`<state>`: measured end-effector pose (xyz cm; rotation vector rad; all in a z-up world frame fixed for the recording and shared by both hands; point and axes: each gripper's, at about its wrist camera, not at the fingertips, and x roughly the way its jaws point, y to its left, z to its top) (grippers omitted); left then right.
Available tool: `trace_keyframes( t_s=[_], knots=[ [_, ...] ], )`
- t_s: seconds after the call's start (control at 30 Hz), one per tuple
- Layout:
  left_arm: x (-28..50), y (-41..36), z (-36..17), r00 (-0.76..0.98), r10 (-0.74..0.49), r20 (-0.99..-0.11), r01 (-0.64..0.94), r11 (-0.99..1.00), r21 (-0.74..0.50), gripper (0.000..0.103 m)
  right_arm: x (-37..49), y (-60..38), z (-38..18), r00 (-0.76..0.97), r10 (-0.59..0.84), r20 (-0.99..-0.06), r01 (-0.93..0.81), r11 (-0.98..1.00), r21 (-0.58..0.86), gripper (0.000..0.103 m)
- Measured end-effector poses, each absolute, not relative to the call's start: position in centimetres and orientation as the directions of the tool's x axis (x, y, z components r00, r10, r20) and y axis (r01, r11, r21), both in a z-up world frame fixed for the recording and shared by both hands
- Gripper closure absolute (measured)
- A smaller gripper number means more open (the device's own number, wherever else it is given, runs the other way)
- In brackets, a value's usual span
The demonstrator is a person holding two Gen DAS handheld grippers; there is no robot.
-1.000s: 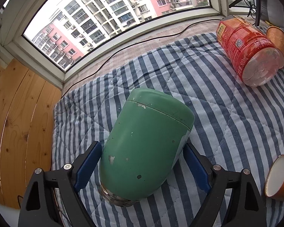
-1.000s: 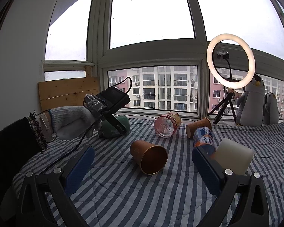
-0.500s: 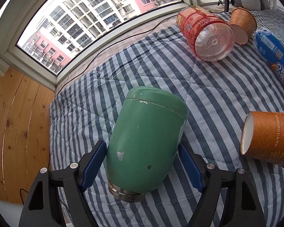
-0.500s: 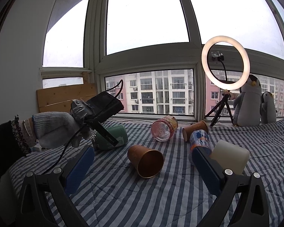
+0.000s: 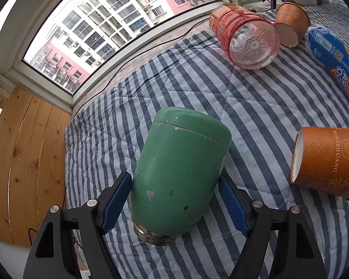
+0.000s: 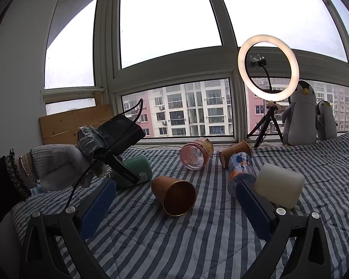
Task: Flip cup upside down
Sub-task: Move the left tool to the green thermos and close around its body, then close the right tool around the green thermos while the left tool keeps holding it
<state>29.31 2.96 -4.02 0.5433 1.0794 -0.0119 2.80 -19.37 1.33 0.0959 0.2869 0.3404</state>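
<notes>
A green metal cup with a threaded steel mouth sits between the blue pads of my left gripper, mouth toward the camera and base pointing away, tilted over the striped quilt. The pads press its sides. In the right wrist view the green cup shows at the left, held by the left gripper in a gloved hand. My right gripper is open and empty above the quilt, in front of an orange paper cup lying on its side.
A red-labelled plastic bottle, a second orange paper cup and a blue-orange bottle lie at the back right. An orange paper cup lies right of the green cup. A white cup, ring light and toy penguins are on the right.
The left gripper has swung with the green cup, so the bottles and paper cups have come further into its view. The right gripper has barely moved.
</notes>
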Motion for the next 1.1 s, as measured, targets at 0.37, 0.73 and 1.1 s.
trace_keyframes(
  t_s=[0.37, 0.73, 1.1],
  knots=[
    [23.8, 1.2, -2.1, 0.477, 0.214, -0.852, 0.311, 0.866, 0.391, 0.048, 4.9, -21.1, 0.1, 0.867, 0.361, -0.344, -0.280, 0.923, 0.262, 0.001],
    [20.1, 2.3, 1.0, 0.483, 0.092, -0.871, 0.347, 0.893, 0.287, 0.044, 7.9, -20.3, -0.7, 0.743, 0.484, -0.462, -0.289, 0.855, 0.431, 0.001],
    [20.2, 11.4, 1.1, 0.503, -0.182, -0.845, 0.336, 0.942, -0.003, 0.030, 14.6, -13.0, -2.4, 0.555, 0.618, -0.558, -0.220, 0.755, 0.617, 0.001]
  ],
)
